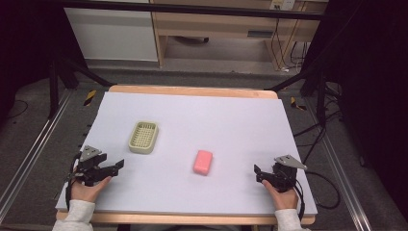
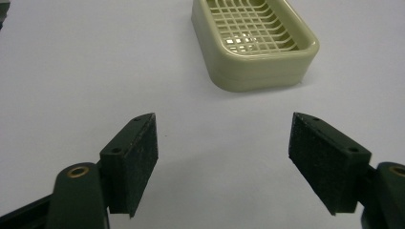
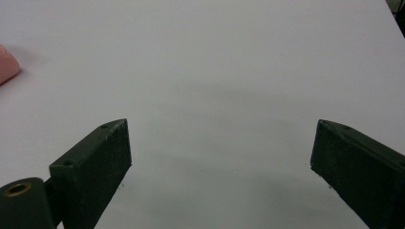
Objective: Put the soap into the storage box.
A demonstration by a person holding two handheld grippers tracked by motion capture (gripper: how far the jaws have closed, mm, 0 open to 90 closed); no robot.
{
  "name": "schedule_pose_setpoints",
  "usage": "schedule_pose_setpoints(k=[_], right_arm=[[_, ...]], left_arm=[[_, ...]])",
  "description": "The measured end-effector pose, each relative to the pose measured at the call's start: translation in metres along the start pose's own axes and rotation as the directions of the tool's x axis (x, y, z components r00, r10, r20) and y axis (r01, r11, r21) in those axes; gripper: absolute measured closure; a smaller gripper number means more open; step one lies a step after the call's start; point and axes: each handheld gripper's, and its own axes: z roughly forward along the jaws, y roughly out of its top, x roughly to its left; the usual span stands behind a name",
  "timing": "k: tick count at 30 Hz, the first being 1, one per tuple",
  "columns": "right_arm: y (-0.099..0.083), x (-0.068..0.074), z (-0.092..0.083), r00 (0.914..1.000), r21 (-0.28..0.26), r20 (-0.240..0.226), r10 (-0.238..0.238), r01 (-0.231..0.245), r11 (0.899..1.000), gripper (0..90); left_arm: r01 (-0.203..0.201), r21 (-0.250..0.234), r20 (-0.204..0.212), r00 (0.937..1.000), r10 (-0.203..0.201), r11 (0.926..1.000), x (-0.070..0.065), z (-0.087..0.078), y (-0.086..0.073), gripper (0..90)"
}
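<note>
A pale green soap dish [image 1: 144, 136] with a grid bottom lies left of the table's middle; in the left gripper view the soap dish [image 2: 255, 45] sits just ahead of the jaws. A pink soap bar [image 1: 203, 161] lies flat near the middle, and its edge [image 3: 7, 64] peeks in at the left of the right gripper view. My left gripper [image 1: 117, 166] rests at the front left, open and empty [image 2: 222, 162]. My right gripper [image 1: 257, 173] rests at the front right, open and empty [image 3: 219, 162], pointing left toward the soap.
A white sheet [image 1: 231, 120] covers the wooden table [image 1: 192, 90]. Metal rails and dark frame posts flank the table. Cables lie on the floor at the right, and a cabinet stands behind.
</note>
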Motion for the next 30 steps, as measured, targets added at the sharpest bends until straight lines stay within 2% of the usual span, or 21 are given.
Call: schedule_pose_setpoints(k=[7,13,16,23,30], right_arm=[[-0.001,-0.001,0.000,1.0000,0.017,0.008,-0.003,0.002,1.000,6.5],[-0.001,-0.001,0.000,0.9999,0.015,0.013,-0.001,0.001,1.000,6.4],[-0.001,-0.001,0.000,0.9999,0.019,0.013,-0.001,0.001,1.000,6.4],[-0.002,-0.001,0.001,0.9997,0.027,0.023,0.000,-0.001,1.000,6.6],[-0.002,0.000,0.001,0.9998,0.027,0.019,-0.001,0.000,1.000,6.5]], left_arm=[[-0.015,-0.043,-0.005,0.9999,0.015,0.9989,-0.010,-0.005,0.004,28.6],[-0.019,-0.047,0.008,0.9998,0.019,0.9987,-0.019,-0.006,0.007,29.3],[0.002,-0.054,0.033,0.9995,0.000,0.9986,-0.023,-0.006,0.009,29.6],[-0.014,-0.076,0.042,0.9990,0.017,0.9970,-0.034,-0.008,0.013,29.6],[-0.024,-0.067,0.060,0.9978,0.028,0.9975,-0.041,-0.006,0.016,29.3]])
